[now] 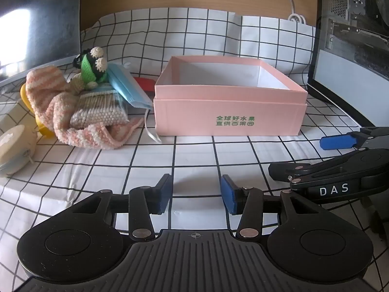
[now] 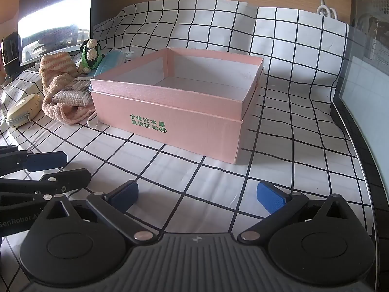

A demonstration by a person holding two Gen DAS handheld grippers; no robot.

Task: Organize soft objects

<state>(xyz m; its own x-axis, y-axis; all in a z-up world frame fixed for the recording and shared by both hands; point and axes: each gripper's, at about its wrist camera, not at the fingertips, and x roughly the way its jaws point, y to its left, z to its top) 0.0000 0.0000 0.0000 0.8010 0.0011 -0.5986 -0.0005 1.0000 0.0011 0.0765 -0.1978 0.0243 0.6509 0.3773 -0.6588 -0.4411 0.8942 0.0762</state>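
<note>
The left gripper (image 1: 197,194) is hovering low over the checked tablecloth (image 1: 194,155) at the bottom centre of its own view, its jaws standing partly apart with nothing between them. The right gripper (image 2: 197,197) is likewise hanging at the bottom of its view, its jaws spread much wider and also holding nothing; in the left view it is showing at the right edge.

Farther out, the pink box (image 1: 229,102) is sitting open in the middle of both views, and as far as its inside is showing, nothing is lying in it.

The soft things are waiting in a pile at the left of the frame, just beside the box: a pink striped knitted cloth (image 1: 53,102), a packet of cotton swabs (image 1: 102,112) resting on it, a blue face mask (image 1: 126,85) leaning behind, and a small crocheted green doll (image 1: 93,65) on top. A cream zip pouch (image 1: 14,148) is lying at the far left edge.

In my judgement the task is only beginning: nothing is packed yet, and every soft object is still to be moved into the box.
</note>
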